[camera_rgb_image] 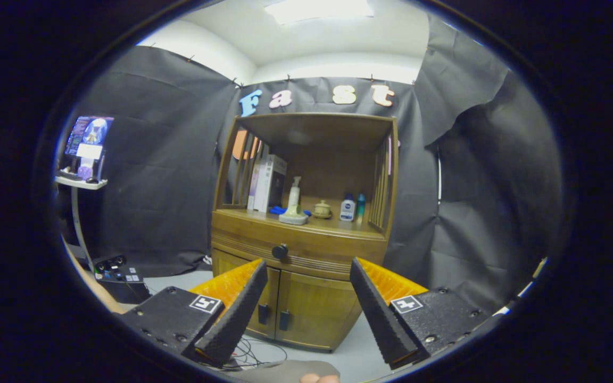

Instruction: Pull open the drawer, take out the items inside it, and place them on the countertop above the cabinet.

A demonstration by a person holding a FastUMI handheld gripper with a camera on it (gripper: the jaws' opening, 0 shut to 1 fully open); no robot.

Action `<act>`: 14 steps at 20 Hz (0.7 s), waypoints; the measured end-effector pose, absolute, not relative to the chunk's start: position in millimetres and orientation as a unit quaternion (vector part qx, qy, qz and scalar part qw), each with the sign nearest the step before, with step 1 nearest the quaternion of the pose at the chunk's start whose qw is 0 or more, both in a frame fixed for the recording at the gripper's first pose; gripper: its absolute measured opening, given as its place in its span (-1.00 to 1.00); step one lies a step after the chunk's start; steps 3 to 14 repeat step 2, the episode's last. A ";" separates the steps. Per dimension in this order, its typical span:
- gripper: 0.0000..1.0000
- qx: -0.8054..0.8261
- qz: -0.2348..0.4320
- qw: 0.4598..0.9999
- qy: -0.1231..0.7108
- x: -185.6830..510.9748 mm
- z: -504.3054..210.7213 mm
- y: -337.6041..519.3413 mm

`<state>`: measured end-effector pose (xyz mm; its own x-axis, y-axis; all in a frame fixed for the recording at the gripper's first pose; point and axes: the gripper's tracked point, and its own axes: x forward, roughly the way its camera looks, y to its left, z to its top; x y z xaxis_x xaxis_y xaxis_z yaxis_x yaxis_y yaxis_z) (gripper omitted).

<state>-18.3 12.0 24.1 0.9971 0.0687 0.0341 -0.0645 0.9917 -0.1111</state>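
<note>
Fingers spread apart, well short of closed wooden drawer.

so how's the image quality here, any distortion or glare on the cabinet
Gripper view: strong fisheye bend, the cabinet edges bow and lean; ceiling light is blown out, but no glare on the wood; shelf interior is dim and shadowed; the drawer knob reads sharp; the open tool hangs well short of it.

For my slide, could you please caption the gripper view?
Open gripper faces wooden cabinet, its drawer closed.
</note>
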 end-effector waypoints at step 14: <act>1.00 -0.058 0.053 0.996 -0.044 -24.1 36.5 24.4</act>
